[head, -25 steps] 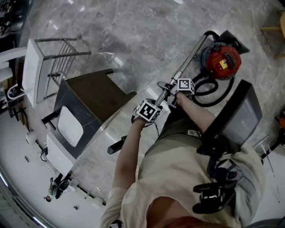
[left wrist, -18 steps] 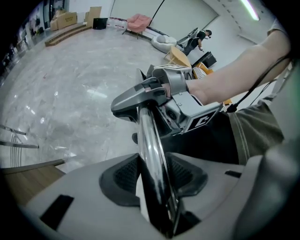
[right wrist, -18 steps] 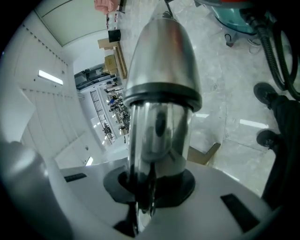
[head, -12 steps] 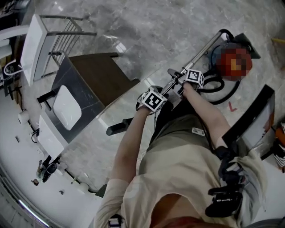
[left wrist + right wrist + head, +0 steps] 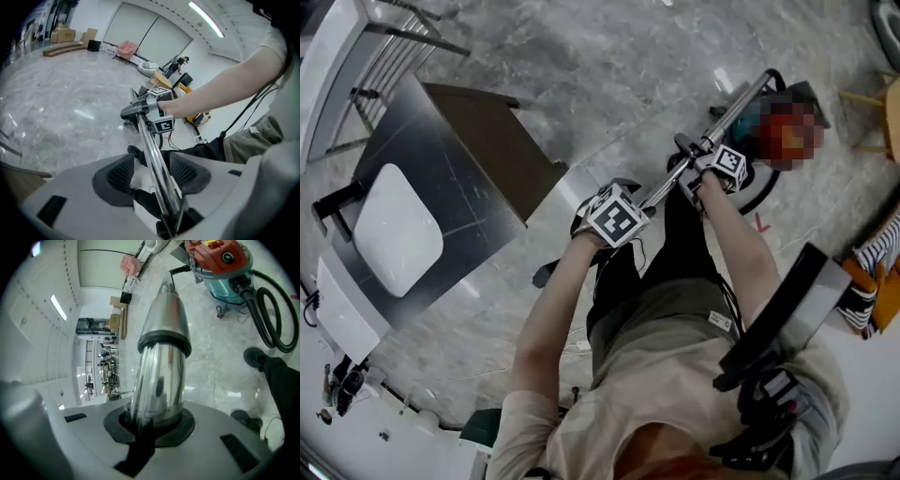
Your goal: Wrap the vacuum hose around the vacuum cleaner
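The vacuum's shiny metal wand [image 5: 746, 97] slants from my hands up to the red-topped vacuum cleaner [image 5: 219, 261]. That machine shows as a blurred red patch [image 5: 787, 131] in the head view. Its black hose [image 5: 262, 310] loops on the floor beside the teal body. My right gripper [image 5: 717, 142] is shut on the wand [image 5: 161, 357], which fills its jaws. Lower on the wand is my left gripper [image 5: 640, 201]. Its jaws have just been opening, and the wand [image 5: 157, 154] runs between the pads [image 5: 117, 176] with a gap on each side.
A dark cabinet [image 5: 478, 216] with a white basin [image 5: 394, 234] stands at the left, and a white rack [image 5: 337, 66] is behind it. A wooden stool [image 5: 889, 112] and orange striped things [image 5: 862, 281] sit at the right edge. A dark flat panel [image 5: 783, 305] is by my right side.
The left gripper has slid down the wand away from the right gripper, and its pads have come off the tube. The right hand has dipped toward the vacuum with the wand.
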